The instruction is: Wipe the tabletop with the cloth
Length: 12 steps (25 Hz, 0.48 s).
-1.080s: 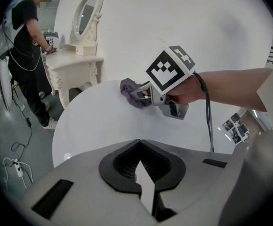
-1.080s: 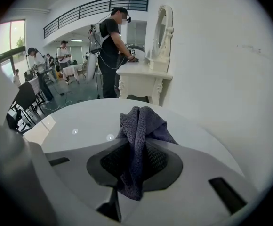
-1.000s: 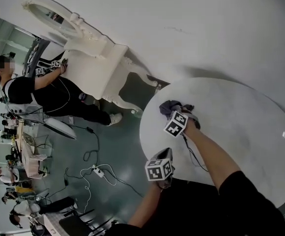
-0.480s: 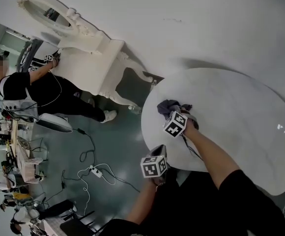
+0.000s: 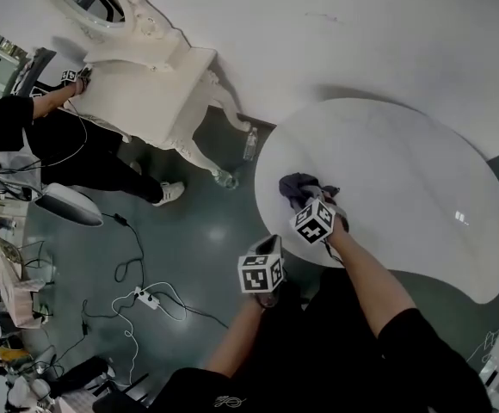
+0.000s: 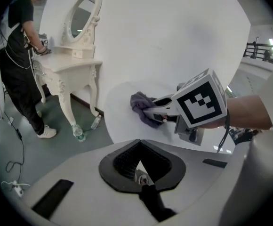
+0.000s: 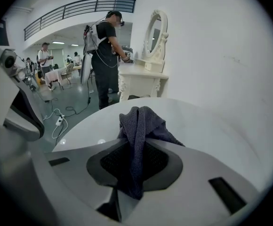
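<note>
Right tongs, own camera: the right tongs are clamped on a dark grey cloth. The cloth rises bunched between the jaws and drapes forward onto the round white table.
Left tongs, own camera: the left tongs are closed with nothing between them and are held off the table's near edge. Only this camera shows the right tongs from the side, with the cloth on the table at their tip.
Background, same camera: a white dresser with a mirror, a person working at it, and bottles on the floor.
Head camera: only here is the whole table seen. The cloth sits near its left edge, and most of the top is bare beyond it.
Step in hand: probably a wiping stroke over the near left part.
Next move: it seems to call for a firm grip, downward pressure and a sweep toward the bare far side. The bunched cloth touches little of the table, so strokes should overlap.
</note>
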Tool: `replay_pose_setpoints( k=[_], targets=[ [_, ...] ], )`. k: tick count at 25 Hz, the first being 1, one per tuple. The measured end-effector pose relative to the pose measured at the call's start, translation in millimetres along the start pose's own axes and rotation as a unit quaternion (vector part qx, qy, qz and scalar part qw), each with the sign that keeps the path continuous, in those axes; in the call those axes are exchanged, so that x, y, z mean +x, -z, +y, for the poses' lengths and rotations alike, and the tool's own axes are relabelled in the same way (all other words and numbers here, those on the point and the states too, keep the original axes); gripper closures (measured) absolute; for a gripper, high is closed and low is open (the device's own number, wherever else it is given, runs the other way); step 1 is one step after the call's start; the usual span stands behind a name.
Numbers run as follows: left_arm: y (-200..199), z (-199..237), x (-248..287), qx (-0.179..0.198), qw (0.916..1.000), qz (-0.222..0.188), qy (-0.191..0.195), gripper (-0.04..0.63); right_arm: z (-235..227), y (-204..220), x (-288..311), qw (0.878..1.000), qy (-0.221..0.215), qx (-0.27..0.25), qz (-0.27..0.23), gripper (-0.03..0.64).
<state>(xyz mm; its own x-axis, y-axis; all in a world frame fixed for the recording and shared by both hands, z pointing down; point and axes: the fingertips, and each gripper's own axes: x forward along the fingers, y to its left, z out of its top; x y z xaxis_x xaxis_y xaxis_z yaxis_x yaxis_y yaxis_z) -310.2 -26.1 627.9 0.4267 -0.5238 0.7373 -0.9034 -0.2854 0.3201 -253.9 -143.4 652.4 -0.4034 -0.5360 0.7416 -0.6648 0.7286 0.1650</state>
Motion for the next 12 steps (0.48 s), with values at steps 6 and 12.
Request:
replay_pose_setpoints(
  k=[6,12],
  targets=[
    [23,17,-26,0.029,0.9992,0.001,0.028,0.592,36,9,-12,0.999,0.026,0.029,0.010,0.555],
    [36,25,-39,0.059,0.9973,-0.002,0.044,0.592,66,20,-26,0.998,0.050,0.046,0.018,0.555]
  ],
)
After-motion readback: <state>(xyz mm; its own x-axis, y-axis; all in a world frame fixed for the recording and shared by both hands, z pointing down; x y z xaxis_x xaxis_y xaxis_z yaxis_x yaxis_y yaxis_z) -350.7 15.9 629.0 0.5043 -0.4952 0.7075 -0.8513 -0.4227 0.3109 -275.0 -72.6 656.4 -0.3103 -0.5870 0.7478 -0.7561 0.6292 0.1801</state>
